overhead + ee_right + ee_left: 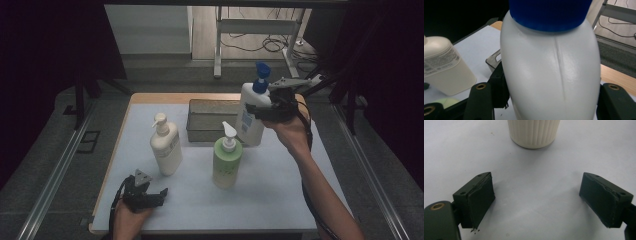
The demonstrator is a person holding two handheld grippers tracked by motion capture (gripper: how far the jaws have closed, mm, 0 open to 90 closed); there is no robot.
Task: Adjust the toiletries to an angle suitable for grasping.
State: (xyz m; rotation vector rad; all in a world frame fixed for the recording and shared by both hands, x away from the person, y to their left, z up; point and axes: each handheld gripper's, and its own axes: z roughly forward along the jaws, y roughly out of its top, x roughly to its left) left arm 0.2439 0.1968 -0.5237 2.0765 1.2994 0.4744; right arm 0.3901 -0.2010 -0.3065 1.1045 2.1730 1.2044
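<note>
White plastic pump bottle with a blue dispenser head [251, 112] is the thing in hand: it sits clamped between the jaws of the right gripper [265, 111], gripped around its upper body just under the blue collar, probably so the pump stays upright and clear of the jaws. It appears lifted off the bench [280, 185], over the right end of the tray.

Nearest the person, the left gripper [150, 192] rests low at the front left of the pale bench cover, its jaws spread wide with nothing between them, pointed toward the cream ribbed pump bottle [165, 145] just beyond, likely waiting its turn. To the right of that stands a light green pump bottle [227, 159]. Farther back lies a grey rectangular metal tray [212, 120], seemingly the place meant to receive the bottles.
</note>
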